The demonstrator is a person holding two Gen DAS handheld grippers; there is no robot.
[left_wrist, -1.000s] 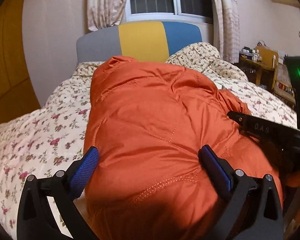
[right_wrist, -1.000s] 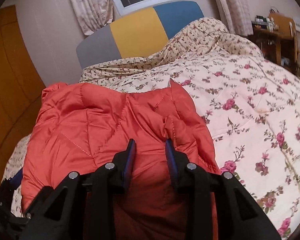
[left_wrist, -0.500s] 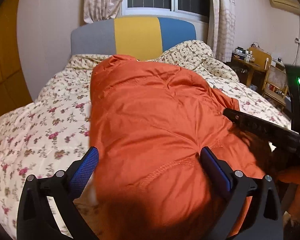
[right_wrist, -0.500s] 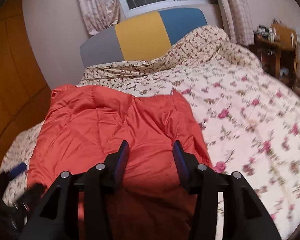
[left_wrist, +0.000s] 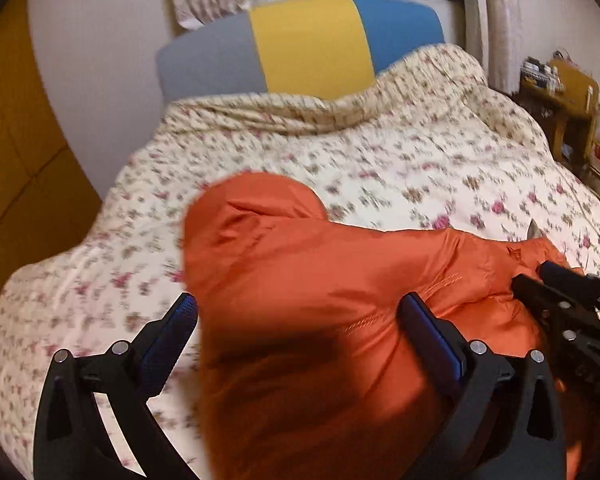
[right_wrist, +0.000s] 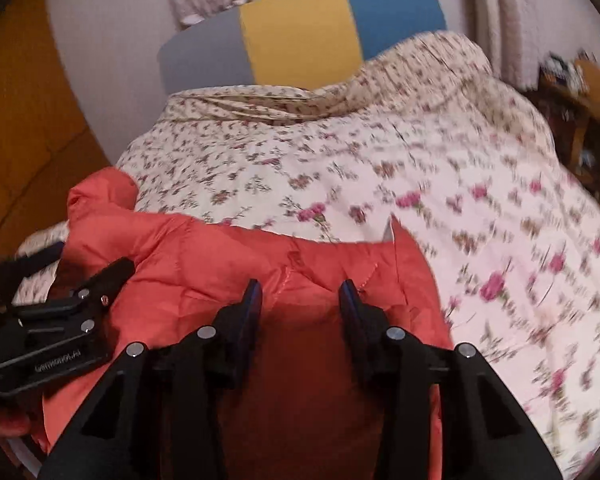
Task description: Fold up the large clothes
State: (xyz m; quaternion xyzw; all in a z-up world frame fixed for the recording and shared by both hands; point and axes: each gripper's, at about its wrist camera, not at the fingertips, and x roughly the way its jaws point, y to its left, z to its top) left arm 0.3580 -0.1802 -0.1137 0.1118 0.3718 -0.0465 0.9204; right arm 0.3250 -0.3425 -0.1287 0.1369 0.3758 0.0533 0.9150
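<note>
An orange puffy jacket (left_wrist: 320, 280) lies bunched on the near part of a floral quilt (left_wrist: 400, 168), its hood end (left_wrist: 256, 200) pointing at the headboard. My left gripper (left_wrist: 306, 326) stands wide open over its near edge, with the jacket's bulk between the blue pads (left_wrist: 432, 336). My right gripper (right_wrist: 300, 300) has its jaws closing on a raised fold of the jacket (right_wrist: 300, 264), and fabric fills the gap between them. Each gripper shows in the other's view: the right gripper (left_wrist: 560, 292) at the jacket's right end, the left gripper (right_wrist: 60, 304) at its left.
A grey, yellow and blue headboard (left_wrist: 308, 44) stands under a curtained window. Rumpled bedding (right_wrist: 420, 64) rises at the far right of the bed. A wooden desk with clutter (left_wrist: 560, 92) stands to the right, an orange wall panel (left_wrist: 16, 160) to the left.
Both grippers have drawn back toward the near side of the bed. The jacket's far end has come away from the headboard toward me. The right jaws widened, then narrowed a little.
</note>
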